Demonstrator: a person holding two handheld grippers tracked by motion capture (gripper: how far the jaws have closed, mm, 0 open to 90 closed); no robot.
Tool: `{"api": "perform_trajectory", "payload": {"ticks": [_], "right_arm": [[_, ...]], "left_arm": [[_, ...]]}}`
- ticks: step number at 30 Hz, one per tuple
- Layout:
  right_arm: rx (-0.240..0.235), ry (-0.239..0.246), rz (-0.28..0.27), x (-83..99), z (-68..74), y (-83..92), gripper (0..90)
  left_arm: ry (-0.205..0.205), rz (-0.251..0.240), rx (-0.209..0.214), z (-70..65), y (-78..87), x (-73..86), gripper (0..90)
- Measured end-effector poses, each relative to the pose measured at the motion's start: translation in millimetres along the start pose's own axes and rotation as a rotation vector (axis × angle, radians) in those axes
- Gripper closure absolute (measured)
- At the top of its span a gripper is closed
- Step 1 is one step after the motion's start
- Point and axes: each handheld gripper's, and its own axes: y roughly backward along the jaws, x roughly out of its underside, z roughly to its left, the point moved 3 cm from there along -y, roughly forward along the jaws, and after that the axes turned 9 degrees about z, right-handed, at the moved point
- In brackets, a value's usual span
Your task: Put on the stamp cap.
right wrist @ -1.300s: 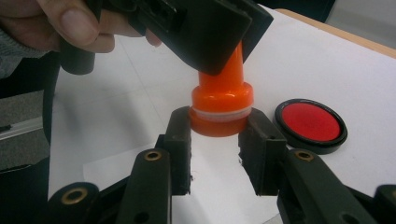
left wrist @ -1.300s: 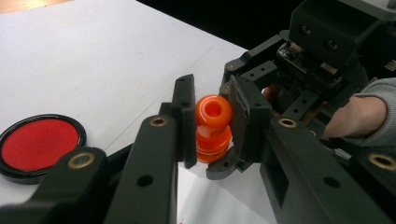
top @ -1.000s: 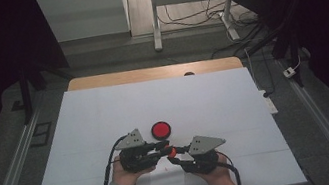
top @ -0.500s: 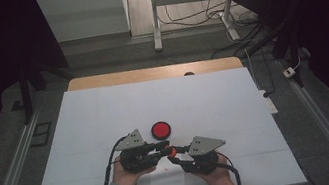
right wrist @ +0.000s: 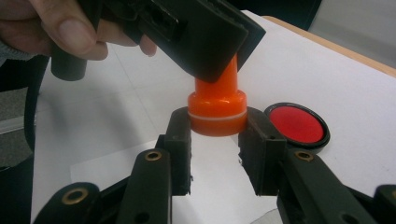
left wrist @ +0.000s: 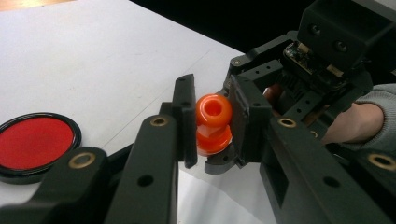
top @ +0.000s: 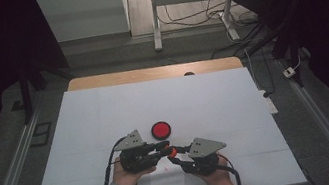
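Observation:
A small orange stamp-like piece with a round knob and a wider base hangs just above the white table sheet, held between both grippers. My left gripper comes in from the left and is shut on the knob end. From the right, my right gripper is shut on the wide base, which carries a thin white ring. In the right gripper view the left gripper's jaws cover the top of the piece. A round red pad in a black rim lies flat just beyond the grippers.
A loose white paper slip lies under the hands near the front edge. The wooden table edge shows at the far side. Metal rails run along both sides of the table, with dark floor beyond.

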Motion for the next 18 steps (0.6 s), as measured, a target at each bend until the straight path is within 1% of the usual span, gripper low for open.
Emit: {"api": "perform_trajectory", "payload": {"ticks": [6,9,11,15,18], "right_arm": [[0.006,0.005,-0.001,1.1,1.0,0.4,64.8],[0.005,0.012,0.002,2.4,0.7,0.2,64.8],[-0.002,0.014,0.004,3.3,-0.4,-0.2,64.8],[-0.010,0.013,0.014,4.6,-1.1,-1.0,64.7],[-0.004,0.020,0.021,4.6,-1.1,-1.3,64.6]], "left_arm": [[-0.005,-0.003,-0.005,-0.9,-1.8,1.8,73.4],[-0.008,-0.008,-0.017,-2.2,-3.8,3.4,73.4],[-0.010,-0.004,-0.026,-2.9,-5.3,4.0,73.4],[-0.004,0.006,-0.028,-2.4,-6.1,4.3,73.4],[-0.002,0.012,-0.025,-1.8,-5.5,3.7,73.2]]}}
